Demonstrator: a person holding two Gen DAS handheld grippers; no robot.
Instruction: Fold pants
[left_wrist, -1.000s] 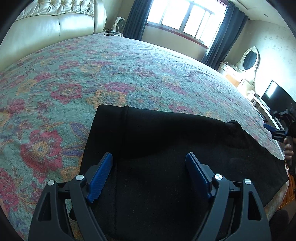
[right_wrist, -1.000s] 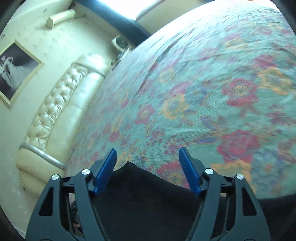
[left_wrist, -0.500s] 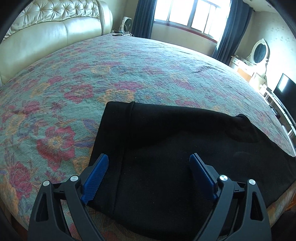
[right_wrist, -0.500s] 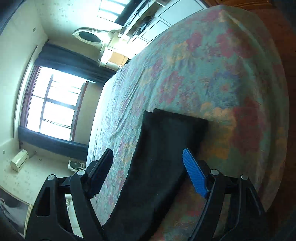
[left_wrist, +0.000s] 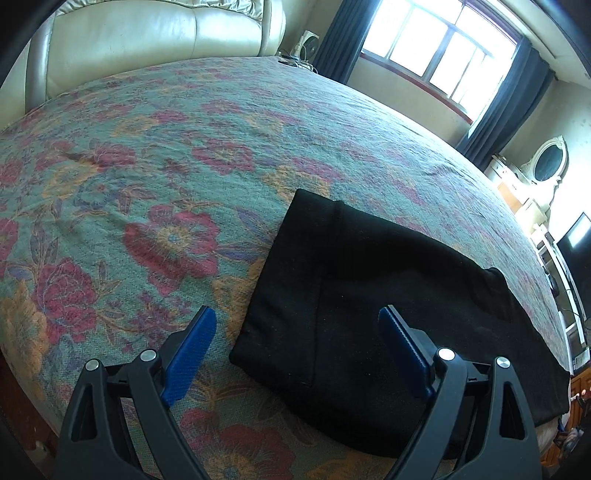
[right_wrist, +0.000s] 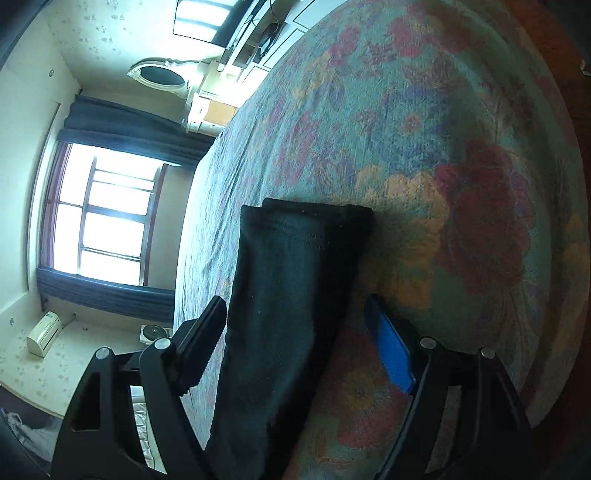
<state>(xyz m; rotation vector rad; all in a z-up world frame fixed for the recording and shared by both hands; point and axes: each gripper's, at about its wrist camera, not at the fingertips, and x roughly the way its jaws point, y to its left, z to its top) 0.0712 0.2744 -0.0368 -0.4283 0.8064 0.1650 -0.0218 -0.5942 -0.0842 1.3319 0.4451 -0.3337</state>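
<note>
Black pants (left_wrist: 373, 295) lie flat on a floral bedspread (left_wrist: 177, 155), folded lengthwise, running from near centre to the right edge. My left gripper (left_wrist: 297, 332) is open and empty, above the pants' near left corner. In the right wrist view the pants (right_wrist: 291, 280) show as a long strip ending in stitched leg hems. My right gripper (right_wrist: 295, 314) is open and empty, its fingers on either side of the strip, a little back from the hems.
A cream leather headboard (left_wrist: 159, 33) stands behind the bed. A window with dark curtains (left_wrist: 439, 51), a dresser with an oval mirror (left_wrist: 546, 166) and a TV (left_wrist: 576, 240) stand beyond the bed. The bed's near edge (left_wrist: 44, 384) drops off at lower left.
My left gripper has pulled back and to the left, so the pants' left corner now sits between its fingers. My right gripper has swung round to look along the leg end.
</note>
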